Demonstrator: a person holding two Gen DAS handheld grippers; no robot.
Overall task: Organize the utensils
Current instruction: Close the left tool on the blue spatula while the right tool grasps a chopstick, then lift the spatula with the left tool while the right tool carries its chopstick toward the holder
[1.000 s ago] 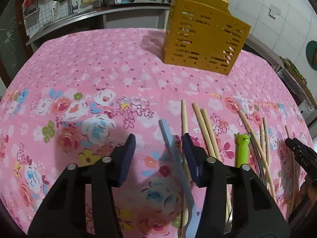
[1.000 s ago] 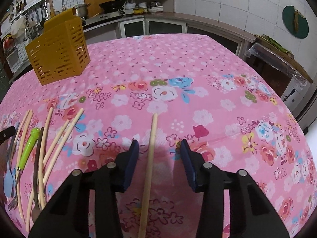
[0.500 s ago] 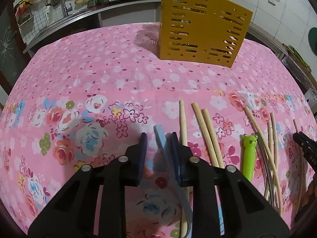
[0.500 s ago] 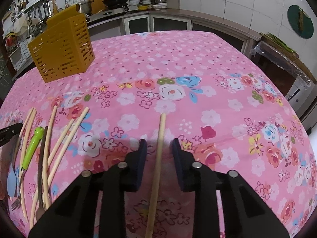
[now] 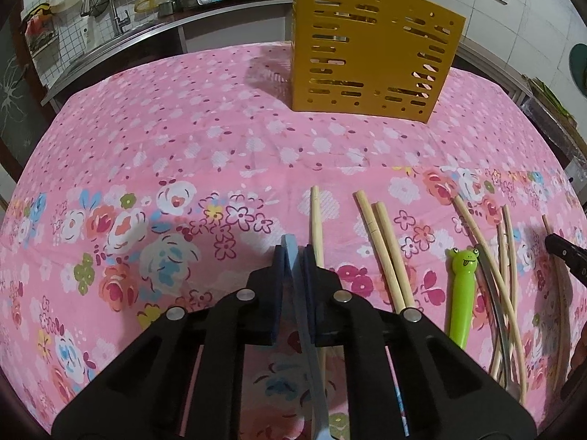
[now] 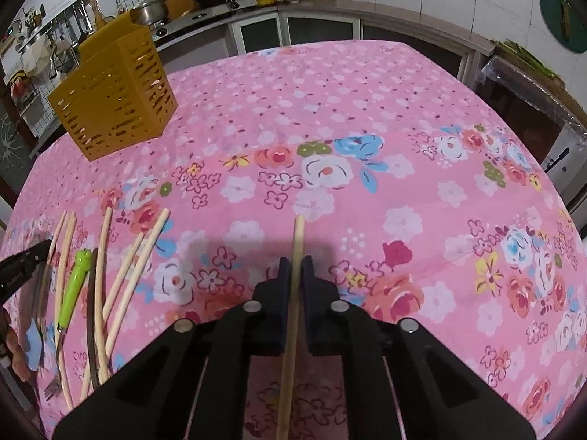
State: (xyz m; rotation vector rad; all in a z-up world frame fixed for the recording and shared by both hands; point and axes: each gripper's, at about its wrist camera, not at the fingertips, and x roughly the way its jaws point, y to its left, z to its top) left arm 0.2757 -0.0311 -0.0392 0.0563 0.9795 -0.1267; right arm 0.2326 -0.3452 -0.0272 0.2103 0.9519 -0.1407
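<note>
My left gripper [image 5: 293, 256] is shut on the handle of a light blue utensil [image 5: 291, 247] that runs back under the jaws. My right gripper [image 6: 295, 264] is shut on a single wooden chopstick [image 6: 298, 234] that pokes out ahead of the pads. A yellow slotted utensil holder [image 5: 370, 51] stands at the far side of the pink floral tablecloth; it also shows in the right wrist view [image 6: 113, 99]. Loose chopsticks [image 5: 381, 245] and a green frog-handled utensil [image 5: 460, 293] lie right of the left gripper.
Several thin chopsticks and a dark metal utensil [image 5: 493, 300] lie crossed at the right. In the right wrist view the same pile [image 6: 110, 275] lies at the left, with the left gripper's tip [image 6: 25, 260] beside it. A kitchen counter [image 5: 146, 18] runs behind the table.
Both grippers have closed: the left on the blue utensil handle, the right on the single chopstick. Both have moved forward, towards the holder.
</note>
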